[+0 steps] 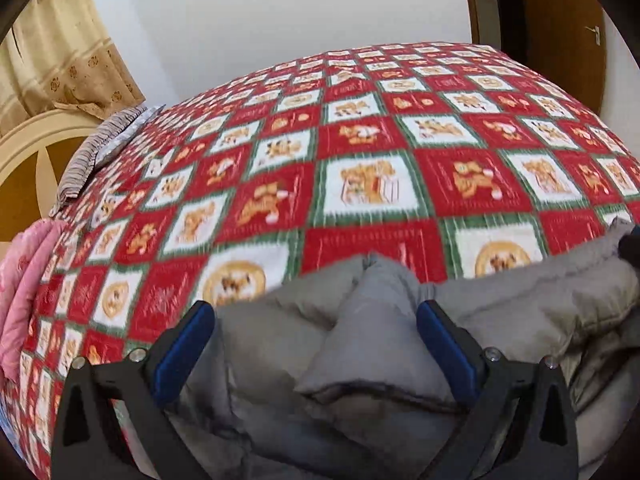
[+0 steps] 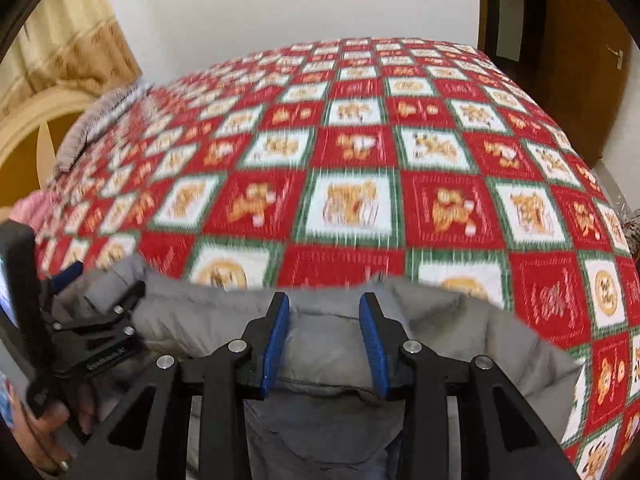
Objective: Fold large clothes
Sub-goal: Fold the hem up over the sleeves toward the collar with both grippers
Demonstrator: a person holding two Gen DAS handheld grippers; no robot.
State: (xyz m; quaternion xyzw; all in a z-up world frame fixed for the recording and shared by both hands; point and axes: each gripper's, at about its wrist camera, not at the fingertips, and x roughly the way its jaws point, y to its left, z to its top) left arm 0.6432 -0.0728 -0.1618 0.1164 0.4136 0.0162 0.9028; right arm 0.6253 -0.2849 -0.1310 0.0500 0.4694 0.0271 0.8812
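Observation:
A grey padded jacket (image 1: 372,344) lies bunched at the near edge of the bed, and also shows in the right wrist view (image 2: 328,344). My left gripper (image 1: 316,316) is open wide, its blue pads either side of a raised fold of the jacket without pinching it. My right gripper (image 2: 324,308) has its blue pads partly closed around a thick fold of the jacket. The left gripper also shows at the left of the right wrist view (image 2: 80,292), at the jacket's left end.
The bed carries a red, white and green checked bedspread (image 1: 360,160) with bear prints. A striped pillow (image 1: 100,152) and a pink quilt (image 1: 24,280) lie at the bed's left side, by a headboard (image 1: 28,152). A wooden door (image 1: 560,20) stands at the far right.

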